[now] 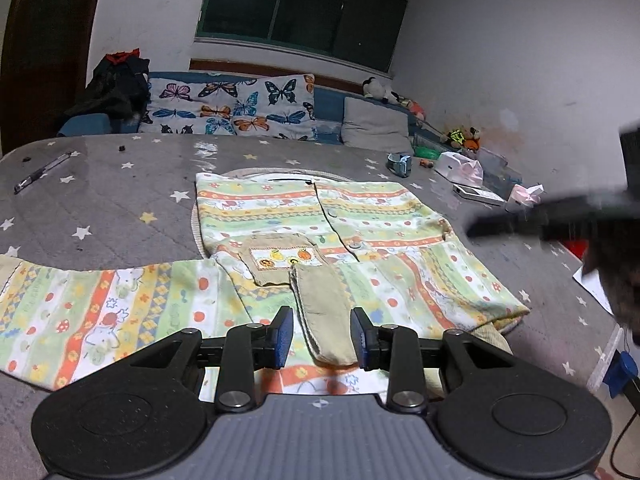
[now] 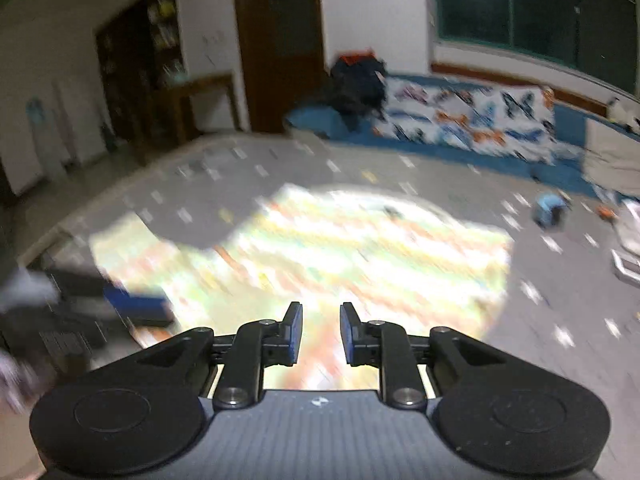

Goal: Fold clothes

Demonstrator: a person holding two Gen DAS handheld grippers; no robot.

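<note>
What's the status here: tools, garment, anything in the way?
Left tool open, straddling tan cuff. Right tool open, holding nothing, view blurred. Patterned shirt lies flat, one sleeve folded in. Nothing lying on it.

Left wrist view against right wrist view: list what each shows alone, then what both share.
Left wrist only: a pen on the table, the shirt's beige pocket, a tissue pack, soft toys.

Right wrist only: a wooden door and a dark bookcase, all motion-blurred.

Both: the patterned shirt, the starred grey table, butterfly cushion, window.
</note>
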